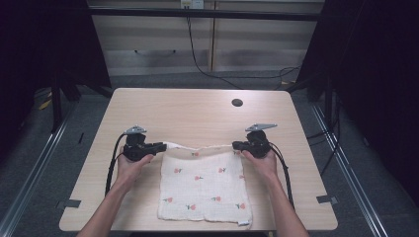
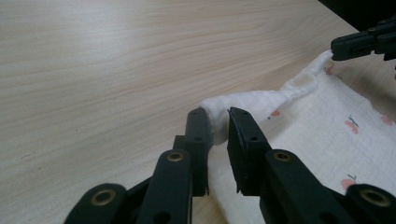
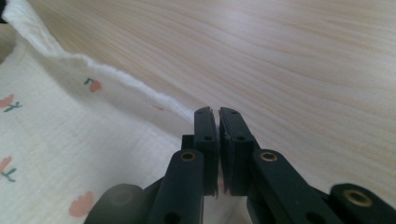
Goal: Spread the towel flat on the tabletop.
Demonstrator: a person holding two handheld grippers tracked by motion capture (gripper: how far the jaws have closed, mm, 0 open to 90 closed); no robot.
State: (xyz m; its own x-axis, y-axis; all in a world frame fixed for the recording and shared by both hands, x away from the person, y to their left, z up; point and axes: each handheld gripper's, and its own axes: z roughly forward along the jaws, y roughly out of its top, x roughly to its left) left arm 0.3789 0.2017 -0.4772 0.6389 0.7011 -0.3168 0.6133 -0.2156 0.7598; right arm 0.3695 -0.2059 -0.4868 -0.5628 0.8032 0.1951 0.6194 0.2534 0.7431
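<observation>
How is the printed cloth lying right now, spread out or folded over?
Spread in a single layer: the cloth lies flat on the table, its far corners pinched by the left gripper and right gripper, far edge slightly raised.

desk [image 1: 197, 108]: pale wood, round cable hole [image 1: 237, 102] set near far edge | floor [image 1: 44, 163]: grey carpet, dimly lit | wall panels [image 1: 153, 44]: beige, crossed by a black cable [image 1: 197, 59]

You have no readable text, label, brand, number or sign here. The white muslin cloth with small red flower prints [image 1: 205, 185] carries pattern only, no lettering. The pale wood-grain table top [image 1: 197, 111] is unmarked. The 2 small pale tags on the dark rail at the far wall [image 1: 191, 4] are too small to read.
</observation>
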